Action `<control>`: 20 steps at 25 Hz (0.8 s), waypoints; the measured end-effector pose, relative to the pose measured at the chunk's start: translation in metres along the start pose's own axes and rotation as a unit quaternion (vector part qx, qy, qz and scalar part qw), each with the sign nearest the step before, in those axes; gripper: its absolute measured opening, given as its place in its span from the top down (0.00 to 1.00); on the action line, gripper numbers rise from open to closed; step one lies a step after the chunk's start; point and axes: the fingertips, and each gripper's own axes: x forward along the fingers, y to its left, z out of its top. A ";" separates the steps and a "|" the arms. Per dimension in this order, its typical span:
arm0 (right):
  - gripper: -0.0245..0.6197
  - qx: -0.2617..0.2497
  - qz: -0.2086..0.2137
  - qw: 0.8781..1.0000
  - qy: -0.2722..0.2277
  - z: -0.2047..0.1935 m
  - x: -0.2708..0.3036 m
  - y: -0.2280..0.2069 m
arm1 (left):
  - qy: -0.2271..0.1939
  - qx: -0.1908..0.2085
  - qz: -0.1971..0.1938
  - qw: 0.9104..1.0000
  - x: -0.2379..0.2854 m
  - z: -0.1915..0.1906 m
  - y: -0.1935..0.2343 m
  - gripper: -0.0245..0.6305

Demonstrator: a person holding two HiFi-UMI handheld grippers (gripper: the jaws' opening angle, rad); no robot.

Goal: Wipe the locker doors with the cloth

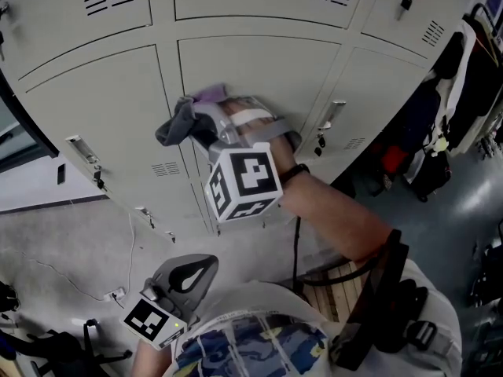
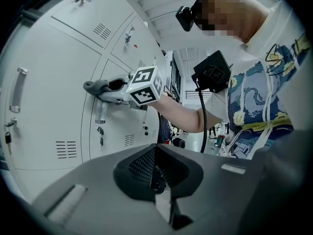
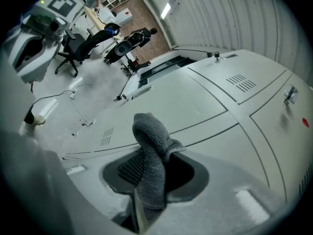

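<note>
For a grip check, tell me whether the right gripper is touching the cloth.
Touching. In the right gripper view, the right gripper has its jaws shut on the cloth.

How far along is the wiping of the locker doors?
Done: the cloth is clamped in the right gripper. In hand: it is held at one locker door. Left: no door shows wiping marks, so progress cannot be judged; the left gripper is shut, empty.

In the right gripper (image 1: 206, 121) jaws: cloth (image 1: 174, 126), against middle locker door (image 1: 263, 67). Lower down, left gripper (image 1: 189, 276) by person's torso (image 1: 259, 342), well apart from that door.
</note>
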 end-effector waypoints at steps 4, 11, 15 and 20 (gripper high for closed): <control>0.78 -0.017 -0.014 1.000 0.005 -0.002 0.003 0.007 | -0.001 -0.002 0.002 1.000 0.002 0.001 0.002 0.96; 0.78 -0.068 -0.020 0.997 0.033 -0.008 0.009 0.034 | -0.001 -0.001 0.002 1.000 0.005 -0.001 -0.001 0.96; 0.78 -0.042 0.028 0.998 0.029 -0.017 0.021 0.065 | 0.001 0.008 0.002 1.000 0.001 -0.001 0.001 0.96; 0.78 0.010 0.085 0.996 0.031 -0.022 0.028 0.089 | -0.004 0.006 0.004 1.000 -0.001 -0.002 0.002 0.96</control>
